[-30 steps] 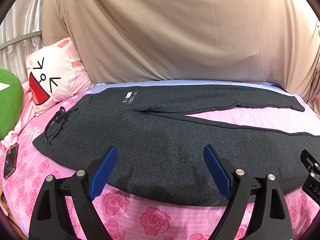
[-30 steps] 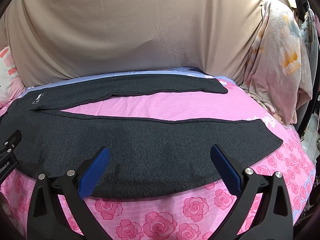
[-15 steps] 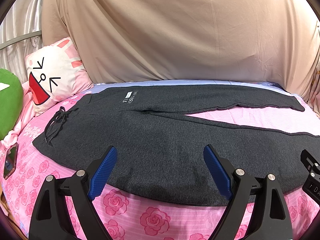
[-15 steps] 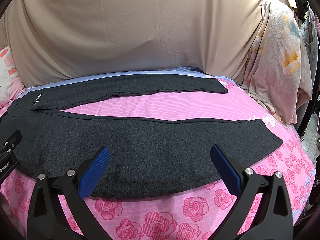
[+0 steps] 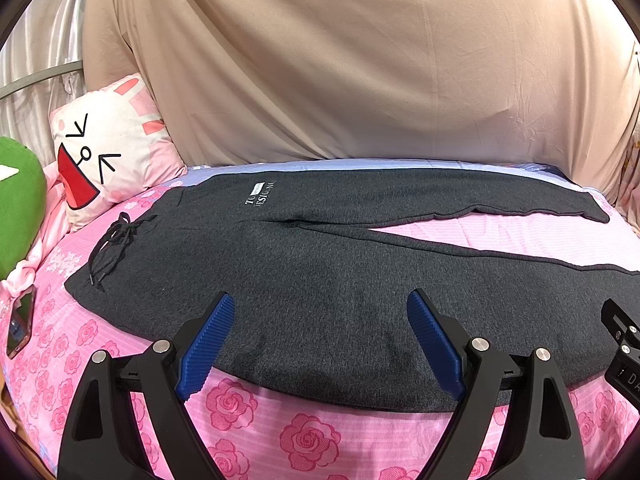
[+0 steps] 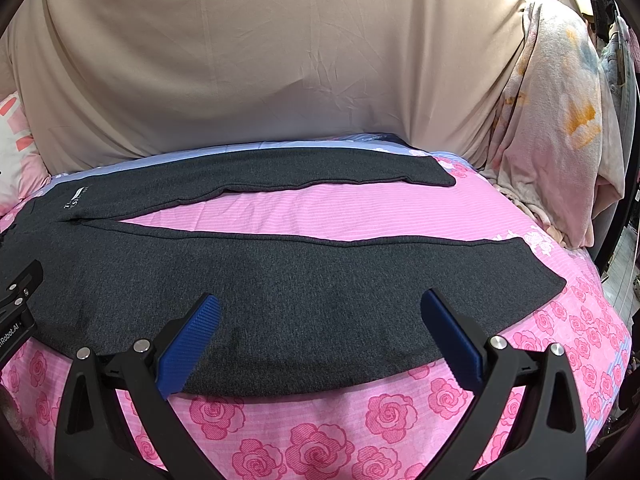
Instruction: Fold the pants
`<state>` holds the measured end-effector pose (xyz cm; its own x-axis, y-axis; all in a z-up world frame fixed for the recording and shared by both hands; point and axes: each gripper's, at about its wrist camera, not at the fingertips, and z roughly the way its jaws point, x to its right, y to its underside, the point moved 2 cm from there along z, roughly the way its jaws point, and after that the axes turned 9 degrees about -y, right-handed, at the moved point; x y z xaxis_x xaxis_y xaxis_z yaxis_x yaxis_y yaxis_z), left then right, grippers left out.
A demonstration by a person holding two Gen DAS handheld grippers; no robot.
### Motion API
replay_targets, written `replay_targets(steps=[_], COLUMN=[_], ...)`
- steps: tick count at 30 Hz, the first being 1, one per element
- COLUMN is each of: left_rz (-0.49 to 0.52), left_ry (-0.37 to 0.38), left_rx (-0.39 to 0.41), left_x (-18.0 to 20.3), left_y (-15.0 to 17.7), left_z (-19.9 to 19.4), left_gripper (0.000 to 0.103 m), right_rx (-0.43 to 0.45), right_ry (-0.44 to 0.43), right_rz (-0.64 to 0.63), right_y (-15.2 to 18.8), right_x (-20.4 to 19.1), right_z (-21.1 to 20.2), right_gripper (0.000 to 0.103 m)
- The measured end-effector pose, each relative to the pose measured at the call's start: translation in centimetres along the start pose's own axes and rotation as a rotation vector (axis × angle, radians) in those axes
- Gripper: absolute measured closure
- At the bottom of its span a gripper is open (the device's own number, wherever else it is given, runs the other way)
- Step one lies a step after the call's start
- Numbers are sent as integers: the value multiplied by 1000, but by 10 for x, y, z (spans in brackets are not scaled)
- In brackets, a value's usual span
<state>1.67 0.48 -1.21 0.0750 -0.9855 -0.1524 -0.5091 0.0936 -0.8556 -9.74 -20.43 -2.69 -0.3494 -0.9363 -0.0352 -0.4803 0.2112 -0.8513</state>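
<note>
Lying spread flat on the pink rose-print bed (image 5: 304, 440), the dark grey knit pants (image 5: 320, 272) run crosswise to both grippers, their long axis from 9 o'clock to 3 o'clock. The waistband with its black drawstring (image 5: 112, 244) points to 9 o'clock, toward the white cartoon-face pillow (image 5: 104, 152); the two leg cuffs point to 3 o'clock. The legs are splayed in a narrow V, with a wedge of pink sheet between the far leg (image 6: 280, 172) and the near leg (image 6: 320, 280).

The left gripper (image 5: 320, 344) hovers at the near edge of the seat and thigh, jaws spread wide and holding nothing. The right gripper (image 6: 320, 336) hangs over the near leg's lower half, likewise spread and empty, and is the nearer one to the cuffs. From either gripper the cloth's near edge lies just ahead at 12 o'clock.

The fold looks not yet begun. A likely first move is lifting the near leg along its edge and carrying it toward 12 o'clock onto the far leg.
</note>
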Motion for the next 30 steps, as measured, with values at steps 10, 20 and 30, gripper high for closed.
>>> replay_targets(steps=[10, 20, 30], left_rz=[0, 0, 5], left_ry=[1, 1, 41], left_rx=[0, -1, -43], left_x=[-1, 0, 2], left_y=[0, 0, 6], left_z=[0, 0, 9], left_gripper=[17, 17, 16], right_rx=[-3, -4, -88], right_ry=[1, 0, -111], right_rz=[2, 2, 12], right_y=[3, 3, 5], right_x=[1, 1, -2], right_z=[0, 1, 12], right_gripper=[5, 5, 5])
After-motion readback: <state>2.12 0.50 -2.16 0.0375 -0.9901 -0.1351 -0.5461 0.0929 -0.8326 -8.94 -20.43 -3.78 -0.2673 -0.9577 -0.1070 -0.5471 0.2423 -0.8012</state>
